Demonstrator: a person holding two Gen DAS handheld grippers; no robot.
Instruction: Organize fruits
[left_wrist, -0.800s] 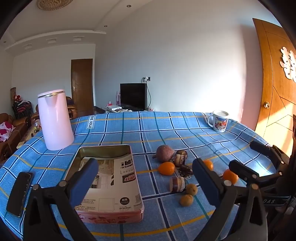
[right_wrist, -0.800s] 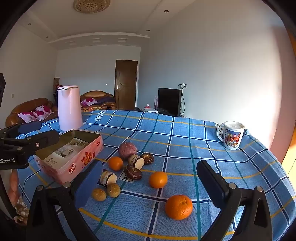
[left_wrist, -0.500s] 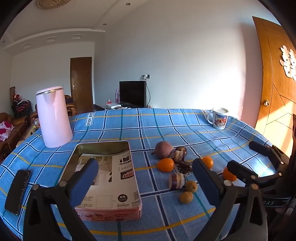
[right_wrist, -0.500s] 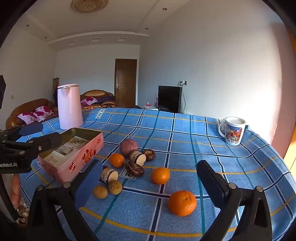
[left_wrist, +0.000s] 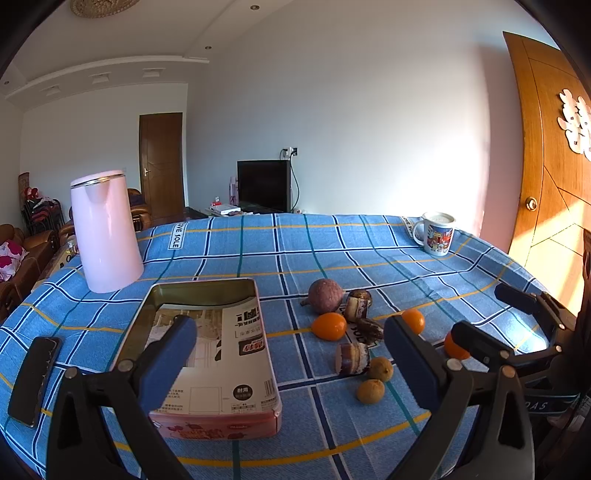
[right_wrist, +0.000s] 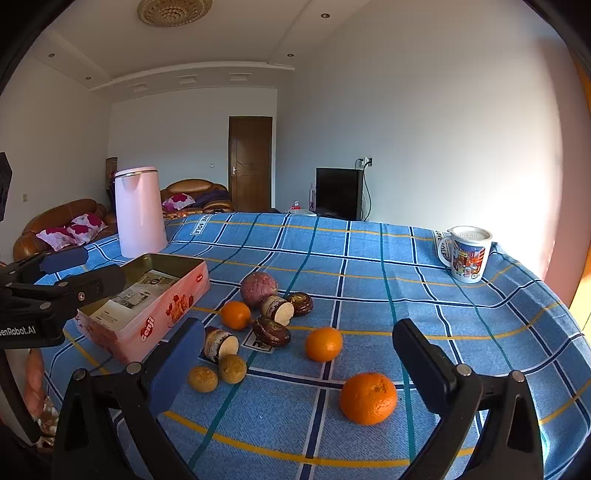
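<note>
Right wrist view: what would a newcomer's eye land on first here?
Probably the big orange, alone on the blue checked tablecloth nearest the camera, between the open right gripper jaws. Behind it sits a cluster of fruit beside the pink tin, with the tall pink kettle further back on the left.

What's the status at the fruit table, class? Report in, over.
Left gripper open, empty. Right gripper open, empty. Oranges and other fruits loose on tablecloth, none in pink tin. Nothing blocking.

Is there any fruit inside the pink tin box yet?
No fruit. The pink tin box holds only a printed paper sheet; the oranges lie on the tablecloth.
</note>
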